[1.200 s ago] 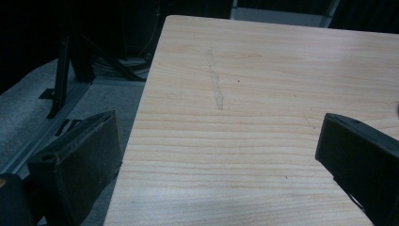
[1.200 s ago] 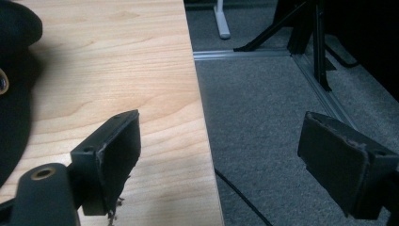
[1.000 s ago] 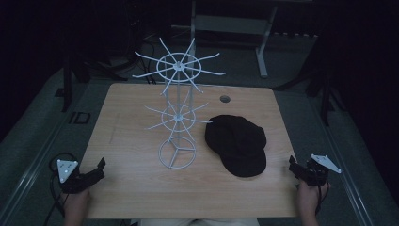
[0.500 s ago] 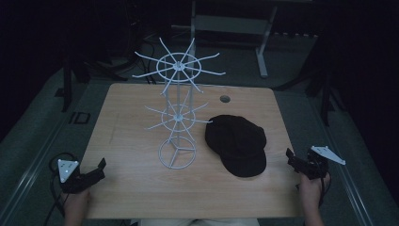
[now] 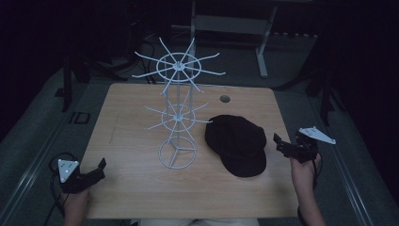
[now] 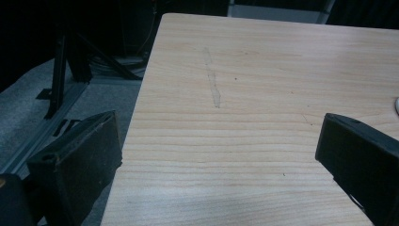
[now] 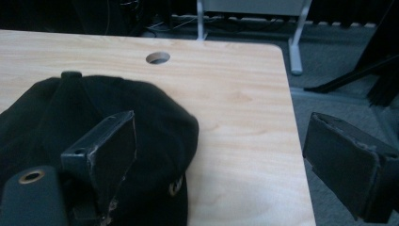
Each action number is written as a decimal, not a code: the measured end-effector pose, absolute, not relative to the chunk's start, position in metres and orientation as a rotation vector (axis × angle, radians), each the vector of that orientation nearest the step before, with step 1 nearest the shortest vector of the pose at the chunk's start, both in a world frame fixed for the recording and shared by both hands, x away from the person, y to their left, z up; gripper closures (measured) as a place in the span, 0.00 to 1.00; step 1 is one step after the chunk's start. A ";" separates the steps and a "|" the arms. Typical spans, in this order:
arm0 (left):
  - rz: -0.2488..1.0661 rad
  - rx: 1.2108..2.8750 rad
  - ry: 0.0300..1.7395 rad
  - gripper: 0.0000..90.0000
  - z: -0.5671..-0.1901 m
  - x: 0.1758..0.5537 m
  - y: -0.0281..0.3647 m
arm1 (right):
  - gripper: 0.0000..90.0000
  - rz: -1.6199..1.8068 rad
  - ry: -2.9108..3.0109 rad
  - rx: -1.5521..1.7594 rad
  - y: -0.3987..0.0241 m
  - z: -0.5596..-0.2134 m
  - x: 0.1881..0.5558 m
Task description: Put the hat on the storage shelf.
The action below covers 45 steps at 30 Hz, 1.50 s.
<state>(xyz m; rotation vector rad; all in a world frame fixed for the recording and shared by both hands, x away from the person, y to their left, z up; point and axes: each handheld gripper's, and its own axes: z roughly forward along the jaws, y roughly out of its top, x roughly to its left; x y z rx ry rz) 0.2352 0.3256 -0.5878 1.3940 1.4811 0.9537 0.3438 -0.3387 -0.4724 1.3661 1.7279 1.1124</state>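
Both claws wide and empty. Right claw (image 5: 282, 146) just beside black cap (image 5: 240, 143); may push soft cap off desk (image 5: 131, 127) or bump wire rack (image 5: 178, 117). Left claw (image 5: 96, 170) far away.

A dim lab or studio workspace, set up for recording.

A pale wood-grain rectangular table (image 5: 136, 136) with a round cable hole (image 5: 225, 99) is seen on grey carpeted floor (image 5: 28, 141); ahead of the open right gripper (image 7: 221, 160), grey metal stand legs (image 7: 295, 42) and loose dark cables (image 5: 146, 47) are set against blackness.
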 end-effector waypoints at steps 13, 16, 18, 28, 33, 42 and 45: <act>0.948 1.393 1.482 0.02 -0.588 0.235 0.326 | 0.14 1.171 1.856 1.295 -0.296 -0.470 0.372; 0.947 1.393 1.482 0.02 -0.588 0.235 0.326 | 0.16 1.230 1.925 1.280 -0.286 -0.472 0.380; 0.945 1.392 1.483 0.02 -0.588 0.235 0.326 | 0.16 1.245 1.958 1.270 -0.278 -0.473 0.384; 0.942 1.389 1.484 0.02 -0.588 0.236 0.327 | 0.15 1.207 2.066 1.254 -0.238 -0.485 0.409; 0.941 1.389 1.484 0.02 -0.588 0.236 0.327 | 0.17 1.167 2.127 1.250 -0.222 -0.488 0.423; 0.938 1.387 1.487 0.02 -0.588 0.236 0.327 | 0.24 1.073 2.175 1.261 -0.205 -0.495 0.440; 0.937 1.386 1.487 0.02 -0.588 0.236 0.327 | 0.33 0.988 2.201 1.278 -0.200 -0.501 0.446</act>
